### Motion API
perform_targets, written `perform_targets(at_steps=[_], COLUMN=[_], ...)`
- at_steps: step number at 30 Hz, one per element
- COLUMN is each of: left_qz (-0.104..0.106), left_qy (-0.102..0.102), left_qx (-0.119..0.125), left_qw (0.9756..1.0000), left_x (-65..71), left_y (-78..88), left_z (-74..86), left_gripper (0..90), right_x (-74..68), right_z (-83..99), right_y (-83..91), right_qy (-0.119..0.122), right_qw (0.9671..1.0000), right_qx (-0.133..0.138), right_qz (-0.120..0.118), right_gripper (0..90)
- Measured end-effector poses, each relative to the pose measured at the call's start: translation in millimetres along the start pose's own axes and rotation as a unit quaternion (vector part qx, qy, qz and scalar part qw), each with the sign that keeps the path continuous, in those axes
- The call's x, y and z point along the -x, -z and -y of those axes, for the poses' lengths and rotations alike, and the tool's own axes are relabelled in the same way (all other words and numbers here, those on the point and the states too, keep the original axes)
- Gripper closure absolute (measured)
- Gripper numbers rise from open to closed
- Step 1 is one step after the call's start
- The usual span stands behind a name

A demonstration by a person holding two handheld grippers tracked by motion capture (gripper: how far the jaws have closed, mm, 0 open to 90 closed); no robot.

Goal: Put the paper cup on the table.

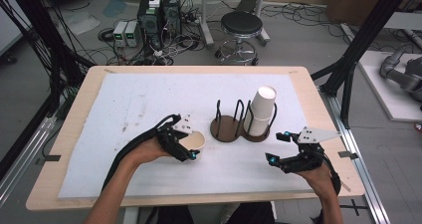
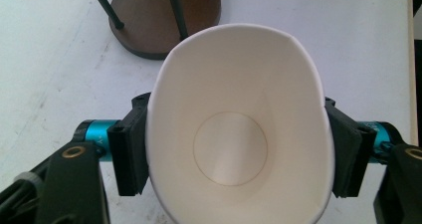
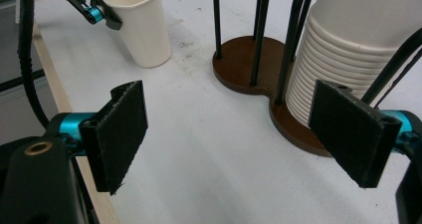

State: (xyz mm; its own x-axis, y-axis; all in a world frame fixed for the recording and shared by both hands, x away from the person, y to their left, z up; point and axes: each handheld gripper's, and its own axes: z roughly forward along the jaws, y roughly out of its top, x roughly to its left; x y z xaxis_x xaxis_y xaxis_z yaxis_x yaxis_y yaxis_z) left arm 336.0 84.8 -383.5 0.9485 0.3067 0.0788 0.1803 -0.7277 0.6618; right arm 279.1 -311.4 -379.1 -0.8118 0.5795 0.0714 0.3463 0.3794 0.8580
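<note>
One paper cup [image 2: 239, 129] stood upright on the white mat [image 1: 134, 104], left of the holder and near the front of the table [image 1: 79, 109]. The left gripper [image 1: 186, 147] had it between its jaws, one pad on each side of the wall just below the rim, and the mouth was squeezed out of round into an oval, so the pads were pressing on it. How firm that grip was could not be judged from the gripper's own view.

The brown two-bay cup holder [image 1: 226, 129] sat just right of the cup, its near bay empty between black wire posts. Its far bay carried a stack of cups [image 1: 261, 109], leaning slightly.

The right gripper [image 1: 278, 149] hovered over the mat in front of the holder, jaws spread wide with nothing between them, well apart from the stack.
</note>
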Motion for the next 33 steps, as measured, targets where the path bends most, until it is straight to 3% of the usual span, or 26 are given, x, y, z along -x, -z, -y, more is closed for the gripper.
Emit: perform_targets(at_steps=[12,16,25,28,29,31,33], left_qz=[-0.007,0.009,0.018,0.016,0.024,0.012,0.014], left_qy=[0.003,0.008,0.014,0.018,0.02,0.014,0.016], left_qx=[-0.007,-0.007,0.002,0.0,0.001,0.004,0.008], left_qw=[0.9999,0.9999,0.9997,0.9997,0.9995,0.9998,0.9997], left_x=[-0.2,-0.5,-3.9,-4.0,-4.5,-4.1,-4.6], left_y=[-2.1,-3.7,-2.6,-2.3,-2.3,-1.5,-0.7], left_z=[-0.3,-0.6,-0.3,0.2,0.3,-0.2,-0.1], left_gripper=[18.8,11.9,1.7,1.7,1.7,1.7,1.7], right_x=[-0.1,-0.2,0.4,0.8,0.7,1.0,0.8], right_z=[0.4,0.5,0.5,0.9,1.0,1.1,1.0], right_y=[-0.4,-0.4,1.1,1.5,1.7,1.8,1.6], right_qy=[-0.002,-0.002,-0.003,-0.002,-0.004,-0.004,-0.004], right_qw=[1.0,1.0,1.0,1.0,1.0,1.0,1.0], right_qx=[-0.001,-0.001,0.001,0.002,0.001,0.001,0.001], right_qz=[0.0,0.0,0.002,0.002,0.003,0.002,0.003], right_gripper=[16.2,16.2,16.2,16.2,16.2,16.1,16.1])
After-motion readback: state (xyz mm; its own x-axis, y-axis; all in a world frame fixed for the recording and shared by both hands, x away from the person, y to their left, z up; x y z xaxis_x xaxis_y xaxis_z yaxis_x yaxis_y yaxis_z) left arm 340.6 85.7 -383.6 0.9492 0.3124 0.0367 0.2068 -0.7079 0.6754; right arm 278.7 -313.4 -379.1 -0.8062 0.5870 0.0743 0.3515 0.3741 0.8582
